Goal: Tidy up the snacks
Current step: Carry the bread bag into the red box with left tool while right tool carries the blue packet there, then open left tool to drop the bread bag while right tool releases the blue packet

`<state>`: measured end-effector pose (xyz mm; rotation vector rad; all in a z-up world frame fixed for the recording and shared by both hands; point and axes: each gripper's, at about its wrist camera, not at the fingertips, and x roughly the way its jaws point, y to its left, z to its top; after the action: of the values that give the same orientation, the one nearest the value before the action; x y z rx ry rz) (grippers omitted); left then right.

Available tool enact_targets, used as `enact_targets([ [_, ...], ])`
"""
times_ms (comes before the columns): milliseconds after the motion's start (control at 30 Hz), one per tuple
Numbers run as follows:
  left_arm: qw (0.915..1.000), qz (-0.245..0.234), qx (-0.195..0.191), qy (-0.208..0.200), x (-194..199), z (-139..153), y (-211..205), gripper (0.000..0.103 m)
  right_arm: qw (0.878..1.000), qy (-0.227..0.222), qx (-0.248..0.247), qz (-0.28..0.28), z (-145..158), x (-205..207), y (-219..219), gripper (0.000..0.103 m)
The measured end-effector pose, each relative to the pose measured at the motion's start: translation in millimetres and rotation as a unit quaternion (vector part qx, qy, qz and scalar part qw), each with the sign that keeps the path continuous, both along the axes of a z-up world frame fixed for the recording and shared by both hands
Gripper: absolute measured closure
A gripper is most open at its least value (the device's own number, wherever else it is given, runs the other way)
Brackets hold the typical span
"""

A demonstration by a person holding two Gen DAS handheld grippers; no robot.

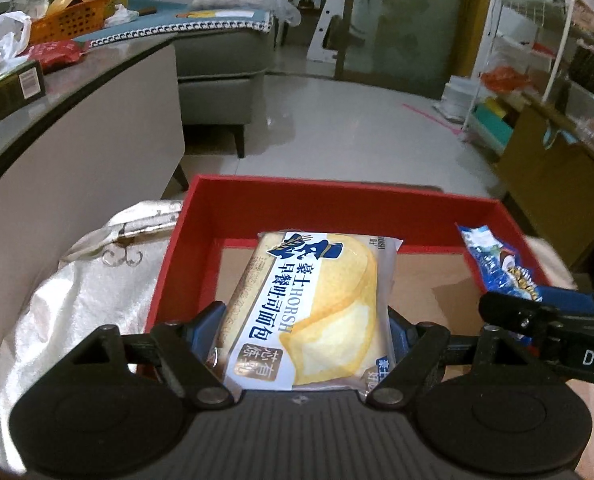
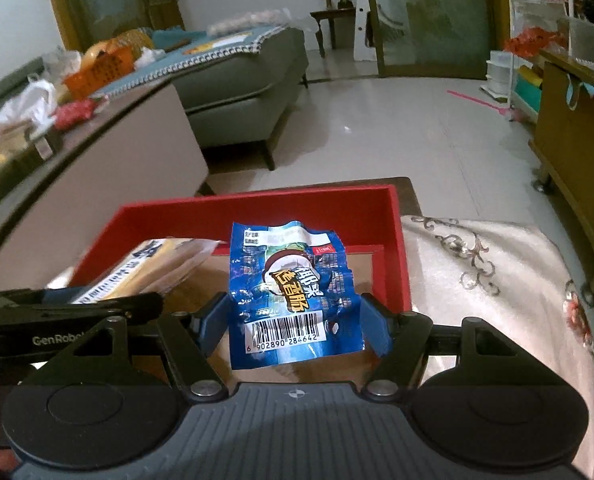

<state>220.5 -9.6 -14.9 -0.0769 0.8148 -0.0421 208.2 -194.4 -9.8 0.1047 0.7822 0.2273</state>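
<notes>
Left hand-held gripper clamps a "HORSH" bread pack; right hand-held gripper grips a blue snack packet, barcode 6902890284642, both over a red box.

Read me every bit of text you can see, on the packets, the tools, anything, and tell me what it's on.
"豪士HORSH 早餐吐司面包": bread packet in the left claw.
"6 902890 284642": under the barcode on the blue packet in the right claw.
"烤香肠": blue packet, orange band.
"GenRobot", cut off: left tool's arm.
"DA", cut off: right tool's arm.
Fine print on both packets and the box label: too small.
</notes>
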Motion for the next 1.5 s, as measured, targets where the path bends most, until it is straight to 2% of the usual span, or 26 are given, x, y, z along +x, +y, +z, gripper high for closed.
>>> enact_targets([
  [100, 0.9999, 0.000, 0.012, 0.006, 2, -7, -4, 0.030, 1.000, 0.007, -0.008, 0.007, -7, 5, 2, 0.028],
  [233, 0.9994, -0.005, 0.032, 0.010, 2, -10, -10, 0.029, 0.999, -0.001, -0.045, 0.020, -10, 5, 11, 0.027],
  [467, 0.9994, 0.006, 0.032, 0.015, -3, -3, -8, 0.028, 0.998, 0.000, -0.063, 0.015, -6, 6, 17, 0.026],
  [633, 0.9991, 0.004, 0.042, 0.005, -14, 6, -9, 0.028, 0.998, -0.014, -0.057, 0.005, 6, 2, 18, 0.021],
  [967, 0.9995, 0.004, 0.025, -0.018, -38, 38, -1, 0.028, 0.998, -0.035, -0.053, 0.005, 35, -23, 25, 0.021],
  [1233, 0.9995, 0.006, 0.003, -0.031, -75, 62, 18, 0.028, 0.998, -0.043, -0.039, 0.005, 55, -56, 23, 0.021],
  [1500, 0.9998, 0.001, -0.002, -0.020, -119, 64, 25, 0.027, 0.998, -0.030, -0.048, 0.016, 58, -88, 29, 0.019],
])
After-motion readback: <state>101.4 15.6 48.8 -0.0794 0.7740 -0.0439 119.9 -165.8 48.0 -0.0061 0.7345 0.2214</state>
